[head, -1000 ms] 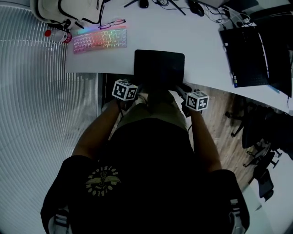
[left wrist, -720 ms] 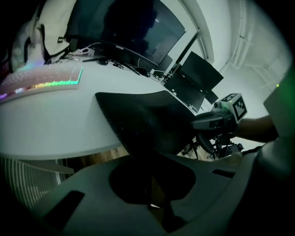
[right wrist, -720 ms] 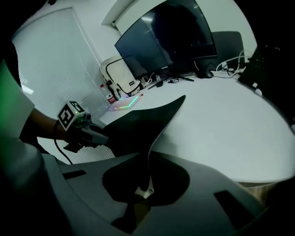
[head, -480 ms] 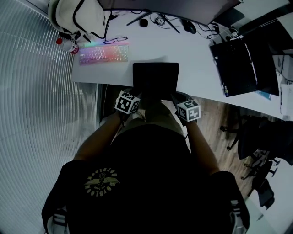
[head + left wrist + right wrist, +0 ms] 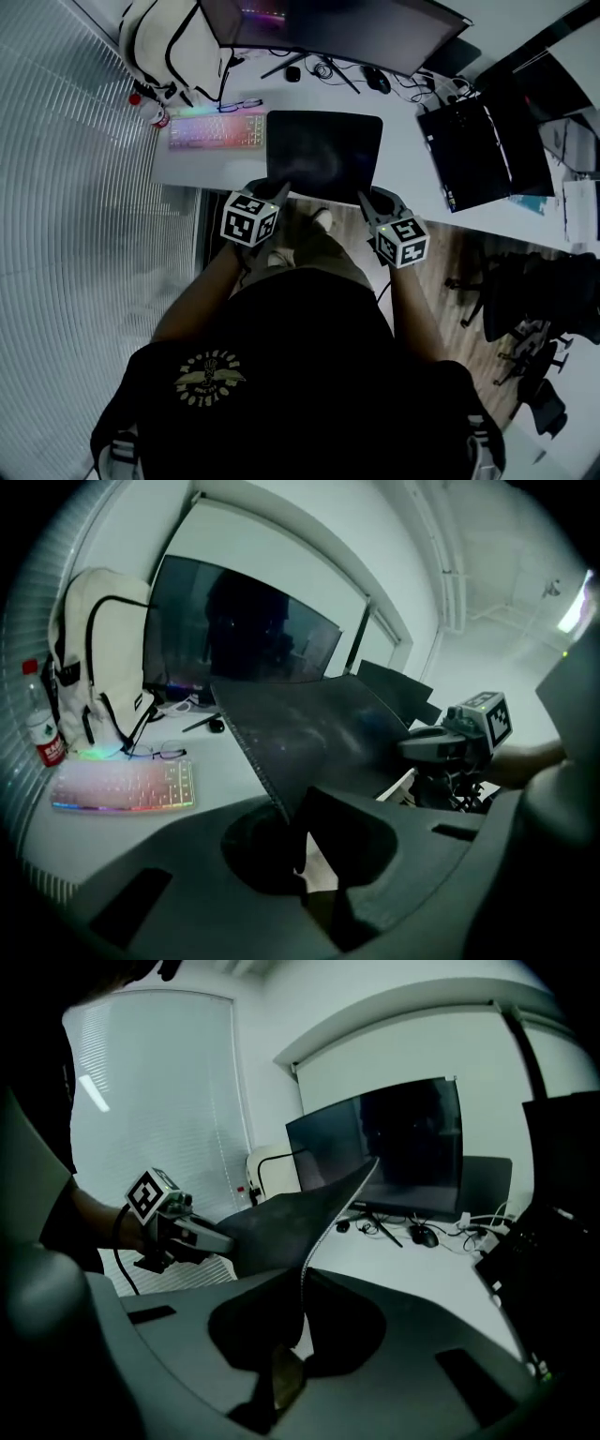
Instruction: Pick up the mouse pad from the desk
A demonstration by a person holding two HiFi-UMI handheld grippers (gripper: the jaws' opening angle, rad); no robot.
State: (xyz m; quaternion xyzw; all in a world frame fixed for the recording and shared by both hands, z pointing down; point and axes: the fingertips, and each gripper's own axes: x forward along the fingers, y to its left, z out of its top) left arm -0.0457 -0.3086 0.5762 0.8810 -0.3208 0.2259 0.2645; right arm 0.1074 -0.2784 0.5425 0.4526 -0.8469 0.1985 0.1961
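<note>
The black mouse pad hangs in the air above the white desk, held by its two near corners. My left gripper is shut on the pad's near left corner, and my right gripper is shut on the near right corner. In the left gripper view the mouse pad rises as a thin dark sheet out of the closed left gripper. In the right gripper view the mouse pad runs up from the right gripper toward the other hand.
A backlit keyboard, glasses, a red-capped bottle and a white backpack lie on the desk's left. A monitor stands behind, a mouse and cables to its right. Dark boxes fill the right side.
Both grippers have risen with the mouse pad, which has come up off the desk's front edge. The head view has shifted forward, so the monitor now shows.
</note>
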